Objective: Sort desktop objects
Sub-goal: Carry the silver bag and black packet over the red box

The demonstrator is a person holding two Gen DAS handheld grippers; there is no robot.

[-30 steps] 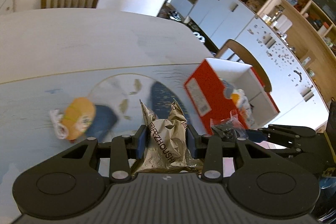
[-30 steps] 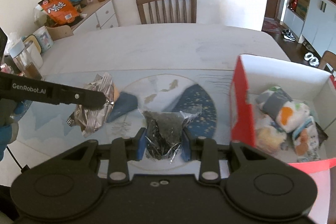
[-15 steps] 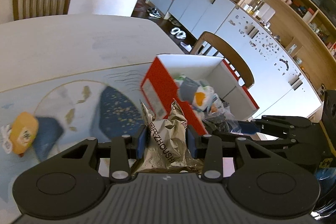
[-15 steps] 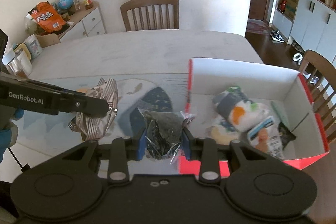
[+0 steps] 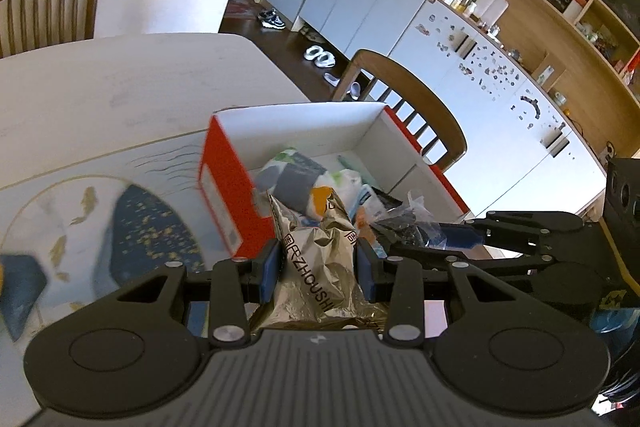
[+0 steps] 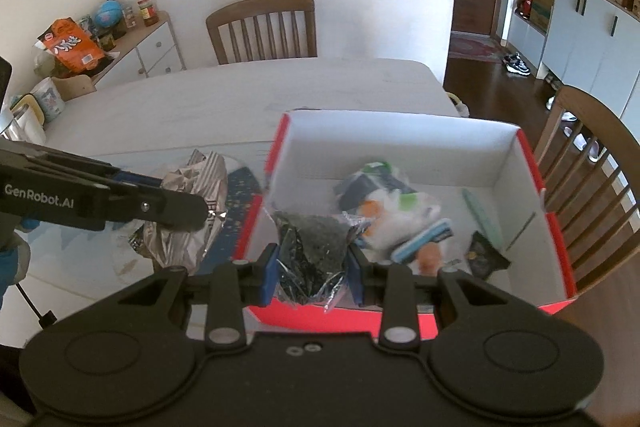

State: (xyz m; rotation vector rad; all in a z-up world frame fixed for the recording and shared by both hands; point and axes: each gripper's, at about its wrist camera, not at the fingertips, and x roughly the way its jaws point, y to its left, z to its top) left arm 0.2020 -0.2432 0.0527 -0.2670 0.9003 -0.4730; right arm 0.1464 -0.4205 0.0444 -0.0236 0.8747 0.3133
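since our left gripper (image 5: 318, 273) pinches a crinkly foil packet (image 5: 316, 267) and our right gripper (image 6: 312, 269) a limp dark bag (image 6: 310, 247), we judge both light, slippery, best held mid-body, the red box (image 6: 400, 315) at twelve o'clock.

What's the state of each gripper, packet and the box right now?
Left gripper: shut on the silver foil packet, held off the table.
Right gripper: shut on the dark clear-wrapped packet, over the box's near edge.
Red box: open, no lid on it, upright on the table, already holding several packets.
Chair at the far end: nobody in it, pushed up to the table.
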